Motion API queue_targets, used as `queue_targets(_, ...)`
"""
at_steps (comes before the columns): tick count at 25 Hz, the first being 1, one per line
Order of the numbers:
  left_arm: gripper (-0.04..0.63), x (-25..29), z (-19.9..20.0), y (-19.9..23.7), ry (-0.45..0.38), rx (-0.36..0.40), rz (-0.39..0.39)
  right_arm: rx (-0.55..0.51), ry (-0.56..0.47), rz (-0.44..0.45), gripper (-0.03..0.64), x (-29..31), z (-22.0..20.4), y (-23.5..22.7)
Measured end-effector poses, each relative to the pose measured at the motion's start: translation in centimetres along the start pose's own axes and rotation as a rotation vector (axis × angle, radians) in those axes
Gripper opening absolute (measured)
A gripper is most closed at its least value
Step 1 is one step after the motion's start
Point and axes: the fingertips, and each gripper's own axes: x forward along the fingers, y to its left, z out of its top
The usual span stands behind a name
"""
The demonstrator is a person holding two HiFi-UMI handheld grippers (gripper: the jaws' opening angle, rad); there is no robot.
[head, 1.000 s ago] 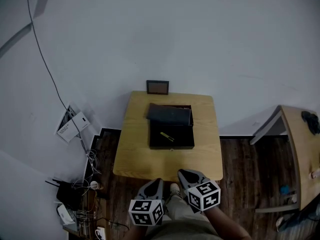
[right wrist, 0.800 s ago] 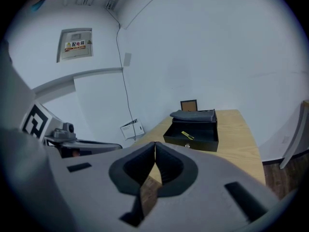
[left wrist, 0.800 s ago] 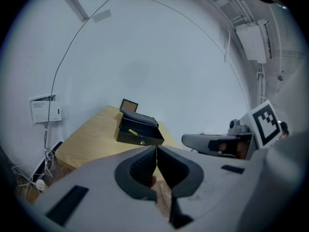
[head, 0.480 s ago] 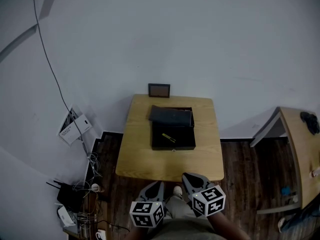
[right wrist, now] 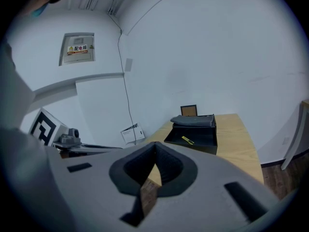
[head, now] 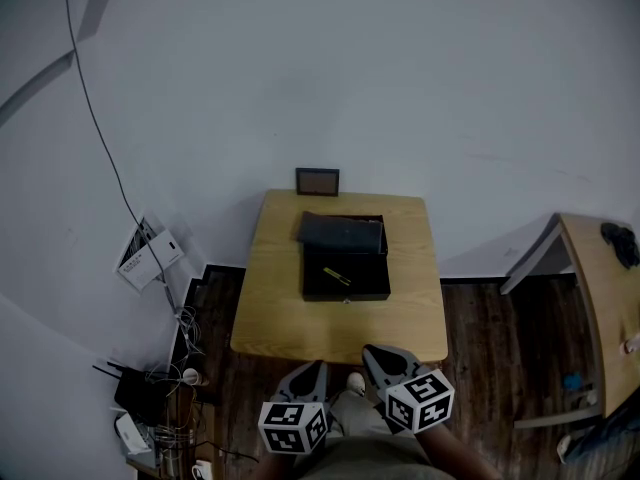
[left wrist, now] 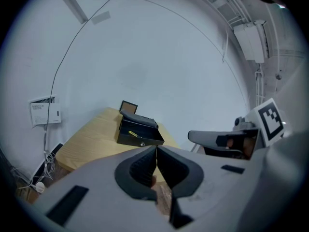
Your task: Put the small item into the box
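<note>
An open black box (head: 346, 280) stands on the wooden table (head: 290, 318), with its dark lid (head: 341, 231) lying across the far end. A small yellow item (head: 335, 276) lies inside the box, and shows in the left gripper view (left wrist: 133, 134) and the right gripper view (right wrist: 187, 140). Both grippers hang below the table's near edge, well away from the box. My left gripper (head: 316, 366) is shut and empty, jaws touching (left wrist: 156, 148). My right gripper (head: 372, 352) is shut with nothing between its jaws (right wrist: 155, 144).
A small framed picture (head: 317, 180) leans on the wall behind the table. Cables and a router (head: 150, 388) clutter the floor at the left, near a white panel (head: 150, 251). A second wooden table (head: 600, 298) stands at the right. The person's shoe (head: 349, 380) shows between the grippers.
The view has shifted a little, so the table sits lower in the frame. Both grippers have drawn slightly back toward the person. The box and the yellow item have not moved.
</note>
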Motion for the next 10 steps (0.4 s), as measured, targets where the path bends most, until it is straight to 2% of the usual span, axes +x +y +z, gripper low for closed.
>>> queue_targets(10, 0.003, 0.06, 0.01, 0.07, 0.0, 0.003, 0.0, -0.008, -0.008, 0.005, 0.0, -0.03, 0.31, 0.19)
